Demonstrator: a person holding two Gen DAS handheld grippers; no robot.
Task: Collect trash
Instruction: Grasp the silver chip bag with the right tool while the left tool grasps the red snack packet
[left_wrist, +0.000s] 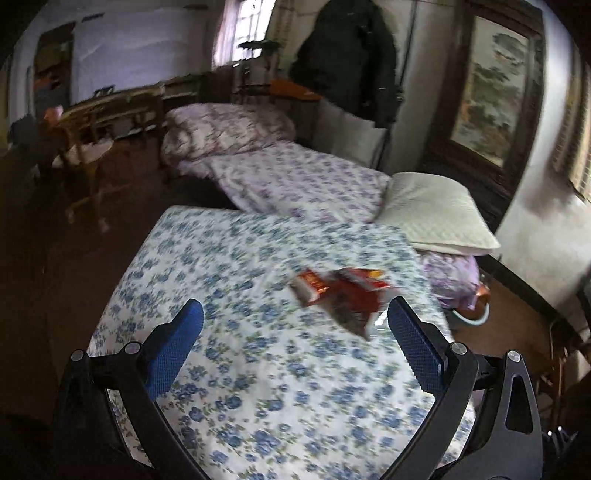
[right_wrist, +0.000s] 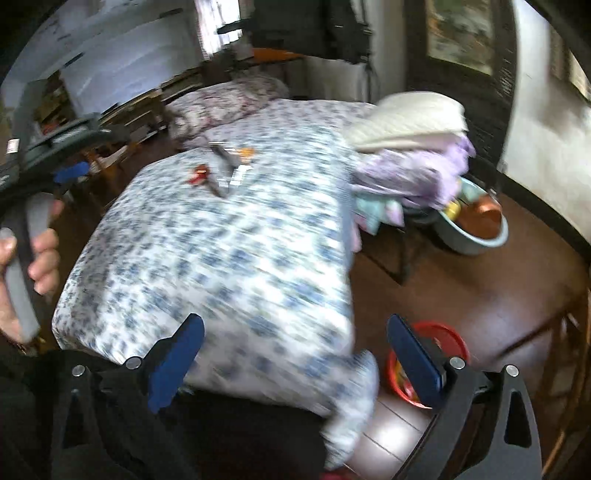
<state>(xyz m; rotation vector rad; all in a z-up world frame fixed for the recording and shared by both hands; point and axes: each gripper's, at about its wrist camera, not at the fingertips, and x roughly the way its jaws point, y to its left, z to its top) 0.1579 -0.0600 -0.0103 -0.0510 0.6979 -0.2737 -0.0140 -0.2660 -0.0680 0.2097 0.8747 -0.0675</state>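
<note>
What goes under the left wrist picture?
Open hand-held gripper above red wrappers on the flowered bed.

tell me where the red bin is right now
In the right wrist view, the red bin sits on the floor at the bed's near right corner, partly behind the right tongs.

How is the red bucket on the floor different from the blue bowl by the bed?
The red bucket sits close by, partly hidden behind the right gripper; the blue bowl sits farther off, in plain sight. The bucket's rim is bright red; the bowl's is pale blue, with something copper-coloured inside. Both are round, open-topped, and stand on the brown floor.
</note>
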